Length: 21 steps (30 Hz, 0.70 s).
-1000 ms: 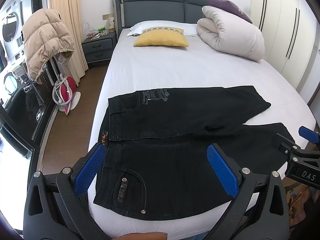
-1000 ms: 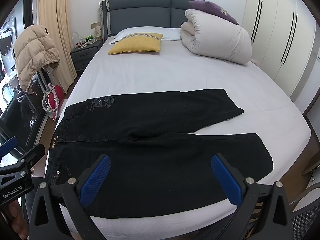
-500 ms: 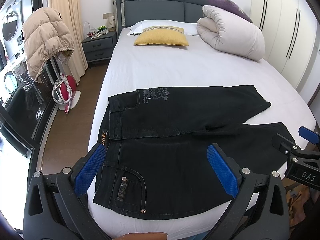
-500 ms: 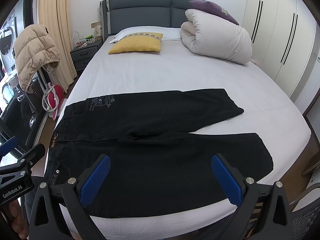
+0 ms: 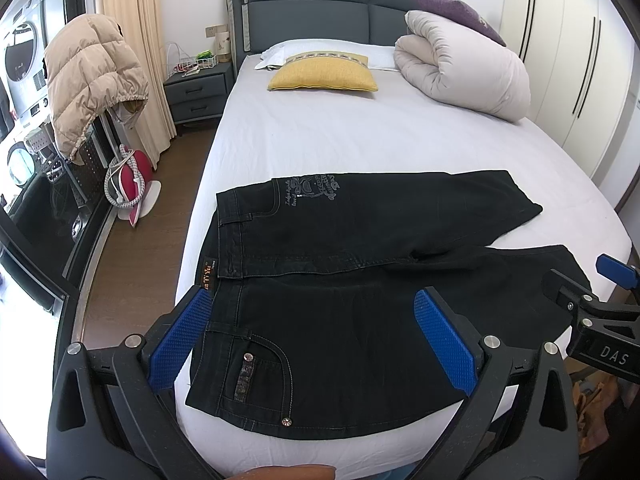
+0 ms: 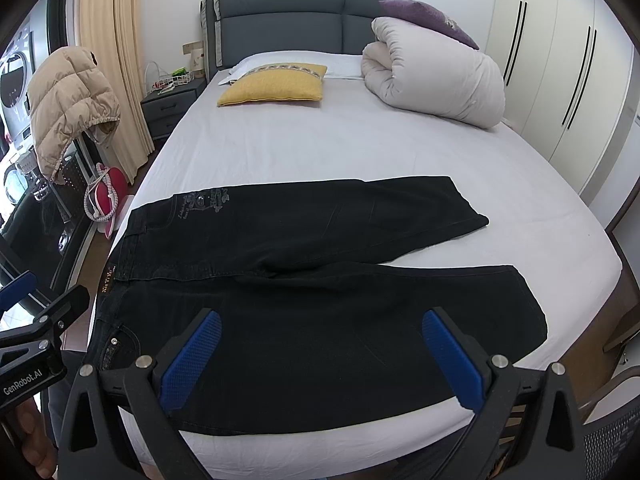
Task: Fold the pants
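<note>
Meanwhile both the left gripper (image 5: pixel 314 338) and right gripper (image 6: pixel 320 354) hover spread apart above the black pants (image 5: pixel 360 280), lying flat on the bed (image 5: pixel 360 136).

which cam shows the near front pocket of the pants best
The left wrist view: the pocket lies whole between its open fingers, with stitching and rivets clear. The right wrist view catches only part of the pocket at its left edge, cut off by the left gripper.
</note>
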Available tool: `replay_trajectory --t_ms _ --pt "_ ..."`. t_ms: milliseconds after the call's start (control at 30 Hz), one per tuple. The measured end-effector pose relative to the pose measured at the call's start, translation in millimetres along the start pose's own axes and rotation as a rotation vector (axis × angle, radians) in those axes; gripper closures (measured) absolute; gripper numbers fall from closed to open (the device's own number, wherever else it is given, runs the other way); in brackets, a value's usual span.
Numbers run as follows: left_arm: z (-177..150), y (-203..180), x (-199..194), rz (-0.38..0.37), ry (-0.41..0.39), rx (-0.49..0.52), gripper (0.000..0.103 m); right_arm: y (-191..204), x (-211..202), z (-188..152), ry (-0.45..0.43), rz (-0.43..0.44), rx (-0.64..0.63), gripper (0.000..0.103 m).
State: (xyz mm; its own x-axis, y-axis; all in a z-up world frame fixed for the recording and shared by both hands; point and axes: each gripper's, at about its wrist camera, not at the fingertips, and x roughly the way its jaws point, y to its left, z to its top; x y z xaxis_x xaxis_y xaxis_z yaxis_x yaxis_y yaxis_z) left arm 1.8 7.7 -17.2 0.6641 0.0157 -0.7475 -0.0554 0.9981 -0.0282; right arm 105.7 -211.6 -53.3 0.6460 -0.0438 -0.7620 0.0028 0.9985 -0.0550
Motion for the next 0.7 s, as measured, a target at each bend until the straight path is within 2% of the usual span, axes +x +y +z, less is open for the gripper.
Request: replay_trajectory --t_ms 700 --pt "-3 1 9 0.005 0.010 -0.005 0.000 6 14 -6 0.019 0.004 -0.009 0.000"
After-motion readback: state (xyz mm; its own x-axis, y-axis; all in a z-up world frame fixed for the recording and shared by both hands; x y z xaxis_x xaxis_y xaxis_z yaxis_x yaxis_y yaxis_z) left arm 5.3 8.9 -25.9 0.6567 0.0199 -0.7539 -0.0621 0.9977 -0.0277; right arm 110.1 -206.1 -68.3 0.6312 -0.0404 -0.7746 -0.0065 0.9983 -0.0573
